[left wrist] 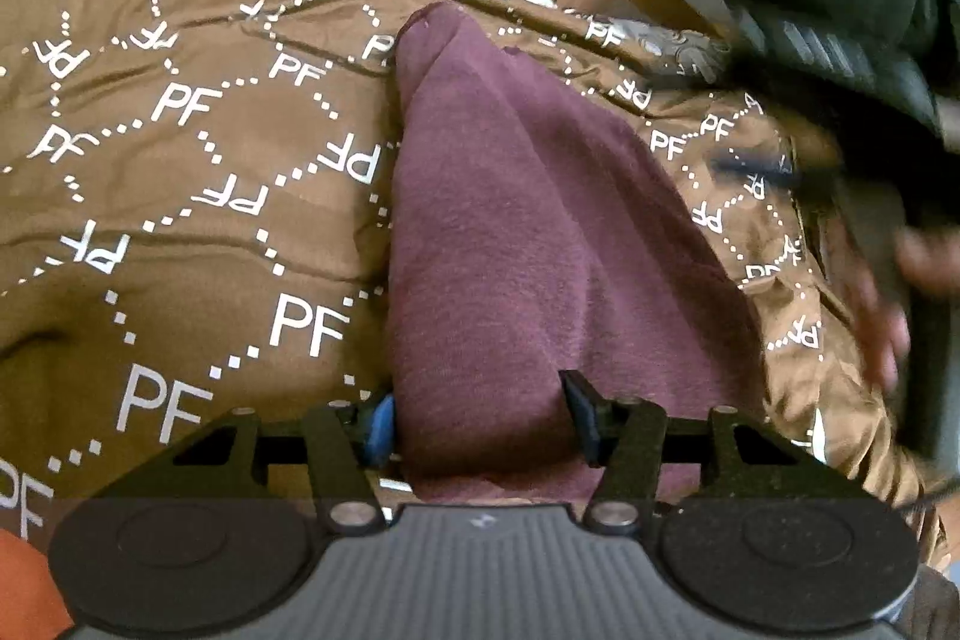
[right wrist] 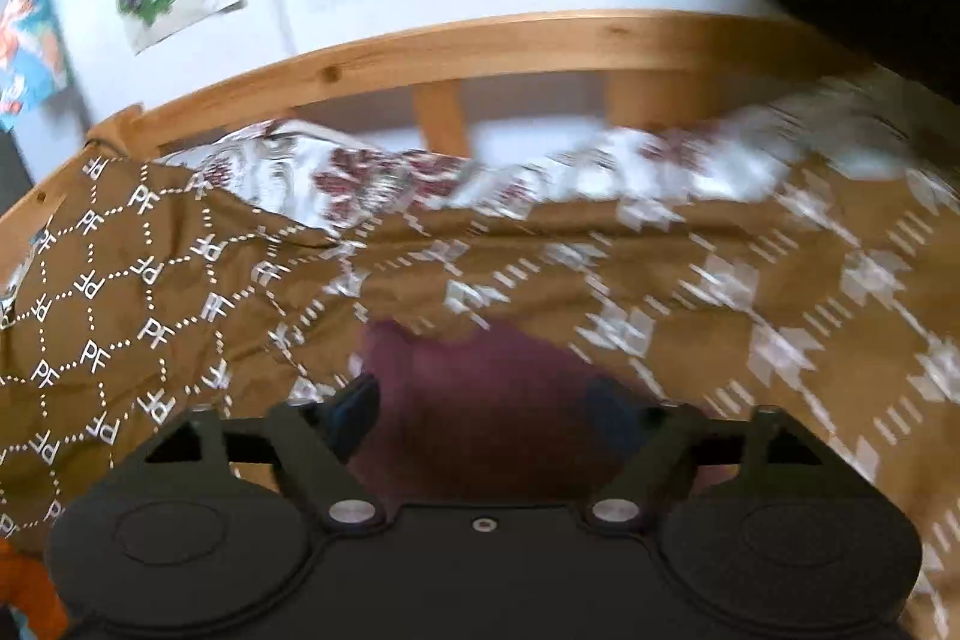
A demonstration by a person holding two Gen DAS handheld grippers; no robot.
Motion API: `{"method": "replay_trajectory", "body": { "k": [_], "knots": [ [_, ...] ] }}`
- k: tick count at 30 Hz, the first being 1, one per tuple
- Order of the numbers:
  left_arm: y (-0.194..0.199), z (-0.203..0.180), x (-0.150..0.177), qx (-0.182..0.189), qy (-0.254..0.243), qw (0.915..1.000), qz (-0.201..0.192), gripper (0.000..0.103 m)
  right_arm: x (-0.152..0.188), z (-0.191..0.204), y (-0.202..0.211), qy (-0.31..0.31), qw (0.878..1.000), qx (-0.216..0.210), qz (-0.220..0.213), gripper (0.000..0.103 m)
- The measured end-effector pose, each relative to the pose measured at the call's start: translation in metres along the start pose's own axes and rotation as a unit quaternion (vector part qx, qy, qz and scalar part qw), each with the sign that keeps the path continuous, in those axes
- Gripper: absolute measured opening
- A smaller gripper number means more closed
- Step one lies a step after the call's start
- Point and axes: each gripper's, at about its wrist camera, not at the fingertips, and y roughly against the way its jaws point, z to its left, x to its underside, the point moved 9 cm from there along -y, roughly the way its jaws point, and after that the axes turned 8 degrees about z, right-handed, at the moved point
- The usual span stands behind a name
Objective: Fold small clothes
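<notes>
The maroon garment (left wrist: 510,232) is seen centre frame on the brown cover (left wrist: 180,232), bunched between the half-closed left gripper (left wrist: 480,418). The right gripper (right wrist: 480,418) is spread wide, empty. The fold could be dragged askew if pulled.

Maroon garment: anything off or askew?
The maroon garment lies bunched in a long ridge on the brown PF bedspread, not flat. The left hand-held gripper straddles its near end. The right wrist view is motion-blurred.
</notes>
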Motion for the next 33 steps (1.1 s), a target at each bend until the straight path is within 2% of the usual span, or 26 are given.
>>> {"method": "replay_trajectory", "body": {
  "k": [2,5,8,10,13,14,15,17,18,19,25,28,30,33],
  "knots": [
    [0.004,-0.002,0.001,0.002,0.009,1.0,-0.001,0.054,0.025,-0.025,0.014,-0.058,0.998,0.006,0.01,0.094],
    [0.007,-0.002,0.004,0.007,0.016,0.9998,-0.003,0.054,0.062,-0.054,0.031,-0.151,0.988,-0.006,0.015,0.096],
    [0.004,0.001,0.005,0.005,0.016,0.9999,0.0,0.055,0.099,-0.061,0.044,-0.199,0.979,-0.038,0.01,0.096],
    [0.002,0.003,0.005,0.004,0.016,0.9999,0.001,0.057,0.123,-0.061,0.046,-0.224,0.973,-0.059,0.008,0.092],
    [0.0,0.004,0.005,0.003,0.012,0.9999,-0.003,0.06,0.147,-0.062,0.037,-0.258,0.962,-0.076,0.044,0.077],
    [0.0,0.004,0.005,0.004,0.01,0.9999,-0.004,0.061,0.145,-0.059,0.038,-0.251,0.964,-0.079,0.043,0.068],
    [0.0,0.004,0.005,0.004,0.007,0.9999,-0.007,0.061,0.143,-0.057,0.039,-0.238,0.968,-0.071,0.039,0.053],
    [0.001,0.001,0.006,0.003,-0.002,1.0,-0.009,0.061,0.139,-0.054,0.041,-0.208,0.976,-0.047,0.03,0.031],
    [0.002,0.0,0.006,0.003,-0.007,0.9999,-0.009,0.06,0.138,-0.052,0.042,-0.2,0.978,-0.044,0.025,0.022],
    [0.003,-0.002,0.007,0.004,-0.013,0.9998,-0.011,0.06,0.137,-0.051,0.043,-0.196,0.979,-0.044,0.02,0.019],
    [0.004,-0.011,0.01,-0.003,-0.041,0.999,-0.02,0.06,0.128,-0.041,0.065,-0.141,0.99,0.003,-0.023,0.018],
    [0.003,-0.008,0.009,0.004,-0.031,0.9994,-0.013,0.066,0.134,-0.049,0.056,-0.16,0.987,0.009,0.002,0.018],
    [0.004,-0.005,0.005,0.018,-0.015,0.9997,-0.007,0.077,0.14,-0.059,0.048,-0.19,0.982,0.003,0.022,0.018],
    [0.01,0.001,-0.002,0.03,0.002,0.9994,-0.018,0.081,0.144,-0.064,0.042,-0.21,0.977,0.0,0.035,0.02]
  ]
}}
